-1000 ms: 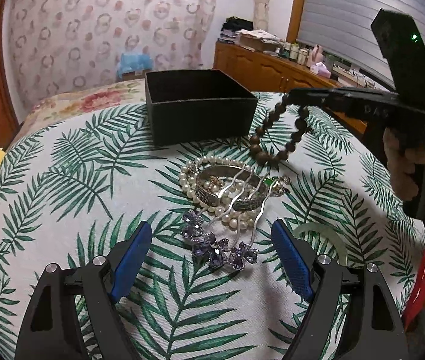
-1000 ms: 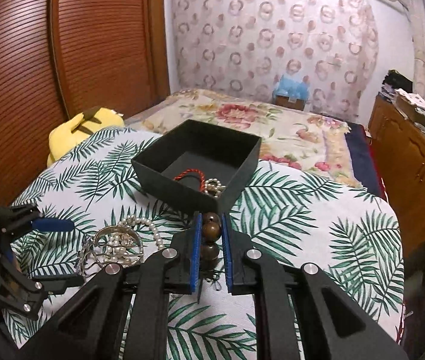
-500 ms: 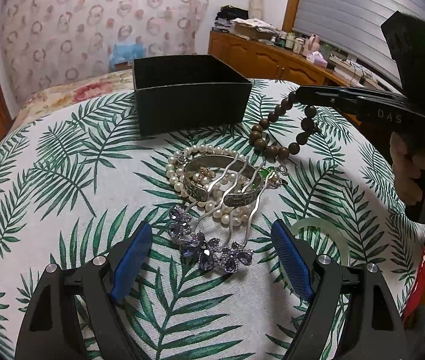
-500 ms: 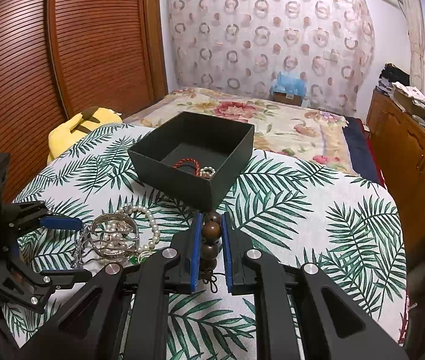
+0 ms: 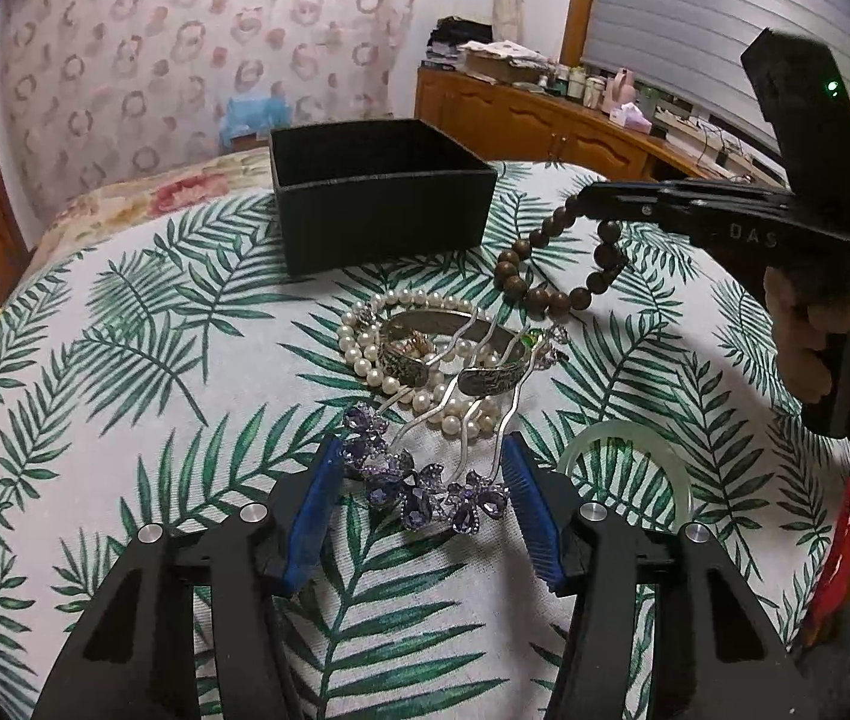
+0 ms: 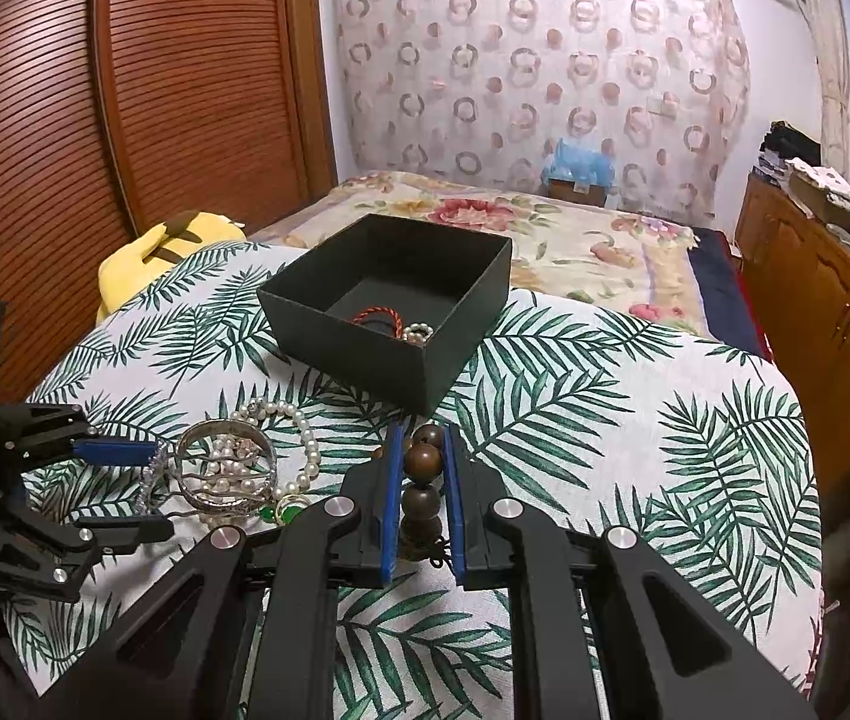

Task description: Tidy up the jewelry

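A black open box stands at the back of the leaf-print table; in the right wrist view the box holds a red cord bracelet and a small pearl piece. My right gripper is shut on a brown wooden bead bracelet, held above the table just right of the box. My left gripper is open, its jaws on either side of a purple jewelled hair comb. Behind the comb lie a pearl strand and a silver cuff.
A pale green bangle lies right of the left gripper. A yellow cushion sits at the table's left edge. A bed lies behind the table and a wooden dresser stands at the right.
My left gripper has moved forward, so its narrowed jaws now flank the purple comb. My right gripper has carried the bead bracelet a little closer to the box.
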`<move>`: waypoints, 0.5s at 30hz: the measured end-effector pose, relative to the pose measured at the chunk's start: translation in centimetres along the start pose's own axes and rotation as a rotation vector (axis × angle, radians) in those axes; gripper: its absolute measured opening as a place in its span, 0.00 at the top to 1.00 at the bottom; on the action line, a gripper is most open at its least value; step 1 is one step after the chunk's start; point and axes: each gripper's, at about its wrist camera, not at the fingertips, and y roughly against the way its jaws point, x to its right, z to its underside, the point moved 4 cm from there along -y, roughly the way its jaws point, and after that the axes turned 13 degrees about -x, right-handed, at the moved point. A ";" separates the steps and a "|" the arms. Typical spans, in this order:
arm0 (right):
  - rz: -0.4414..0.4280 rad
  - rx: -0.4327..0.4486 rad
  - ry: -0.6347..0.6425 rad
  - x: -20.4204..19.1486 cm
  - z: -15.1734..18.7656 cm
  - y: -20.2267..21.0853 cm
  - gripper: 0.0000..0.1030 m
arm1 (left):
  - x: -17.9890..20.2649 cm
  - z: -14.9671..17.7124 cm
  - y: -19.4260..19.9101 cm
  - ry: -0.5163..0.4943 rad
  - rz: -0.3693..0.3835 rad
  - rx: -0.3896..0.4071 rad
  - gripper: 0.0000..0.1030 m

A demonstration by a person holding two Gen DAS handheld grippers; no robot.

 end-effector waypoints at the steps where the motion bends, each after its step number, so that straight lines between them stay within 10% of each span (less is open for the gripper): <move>1: 0.000 0.000 0.000 0.0 0.0 0.0 0.86 | 0.0 0.0 0.2 0.000 -0.003 0.003 0.49; 15: 0.002 -0.006 0.003 -0.1 0.1 -0.1 0.86 | -0.2 -0.2 4.1 -0.006 -0.033 0.086 0.57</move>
